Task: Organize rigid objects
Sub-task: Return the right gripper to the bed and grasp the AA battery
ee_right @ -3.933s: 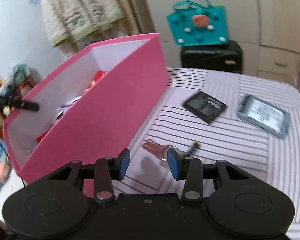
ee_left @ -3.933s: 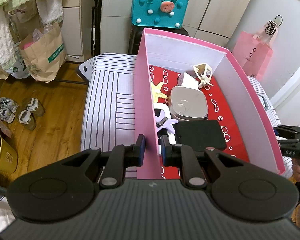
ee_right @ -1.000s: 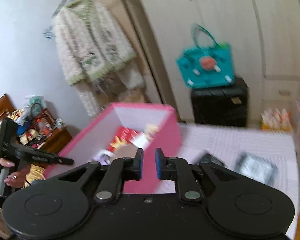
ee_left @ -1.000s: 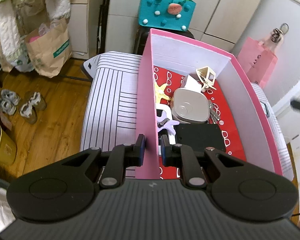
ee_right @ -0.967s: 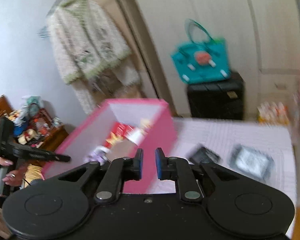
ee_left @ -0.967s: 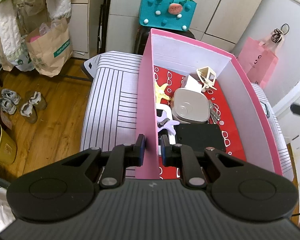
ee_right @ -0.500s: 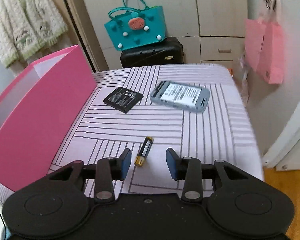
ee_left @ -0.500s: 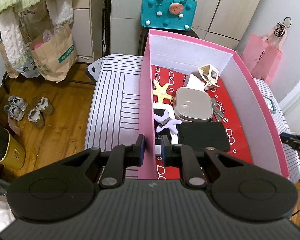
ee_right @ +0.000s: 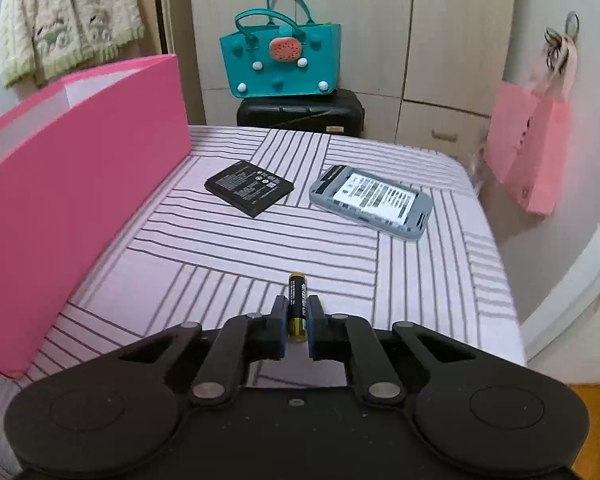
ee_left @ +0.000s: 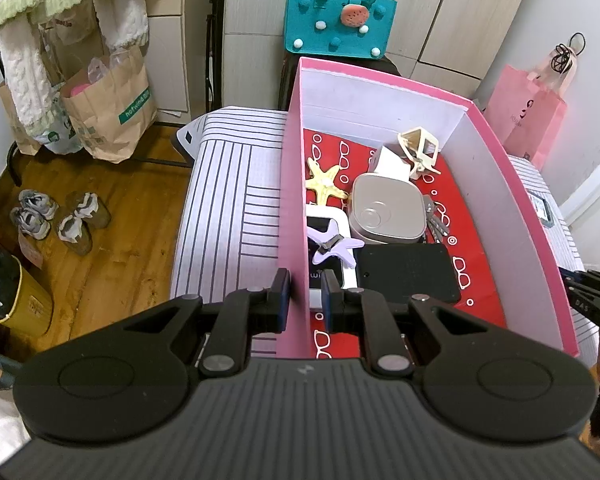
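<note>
Now closing the right gripper (ee_right: 297, 314) on the battery (ee_right: 297, 304) lying on the striped cloth (ee_right: 228, 252), needing a centred squeeze before lifting. Meanwhile clamping the pink box (ee_left: 292, 184) wall with the left gripper (ee_left: 303, 294), steadying.

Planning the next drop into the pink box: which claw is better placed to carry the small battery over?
The right claw: it is closing around the AA battery on the striped cloth. The left claw is shut on the pink box wall, steadying it.
</note>
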`<state>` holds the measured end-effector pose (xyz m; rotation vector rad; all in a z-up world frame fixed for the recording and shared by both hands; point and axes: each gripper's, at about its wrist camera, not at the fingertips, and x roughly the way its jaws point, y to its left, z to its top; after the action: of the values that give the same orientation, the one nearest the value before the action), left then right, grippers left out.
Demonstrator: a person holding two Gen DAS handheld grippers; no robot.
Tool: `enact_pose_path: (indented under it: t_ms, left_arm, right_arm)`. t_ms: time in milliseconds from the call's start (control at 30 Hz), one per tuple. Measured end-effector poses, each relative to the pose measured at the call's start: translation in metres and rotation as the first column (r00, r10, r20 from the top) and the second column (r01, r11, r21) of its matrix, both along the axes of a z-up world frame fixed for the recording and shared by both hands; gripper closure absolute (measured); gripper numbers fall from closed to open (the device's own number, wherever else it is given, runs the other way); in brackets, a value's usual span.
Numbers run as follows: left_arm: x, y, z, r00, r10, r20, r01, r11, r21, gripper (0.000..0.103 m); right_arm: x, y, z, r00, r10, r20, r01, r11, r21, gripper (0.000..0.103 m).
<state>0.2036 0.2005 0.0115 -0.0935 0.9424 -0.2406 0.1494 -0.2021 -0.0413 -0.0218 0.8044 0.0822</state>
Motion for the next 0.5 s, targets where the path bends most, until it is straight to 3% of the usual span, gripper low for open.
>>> enact_pose_path:
  t_ms: [267,500]
  left_arm:
    - [0.000,0.001,0.000,1.000,-0.007,0.004,0.007,1.000,-0.005,0.089]
    - [0.000,0.000,-0.002,1.000,-0.009,0.009,0.009,1.000,-0.008,0.089]
  right_arm:
    - [-0.006,-0.004,0.001,0.999,-0.052,0.013,0.051,0.996,0.067,0.092]
    - [-0.010,0.008,0.014,0.999,-0.036,0.032,0.035,0.999,0.034,0.092]
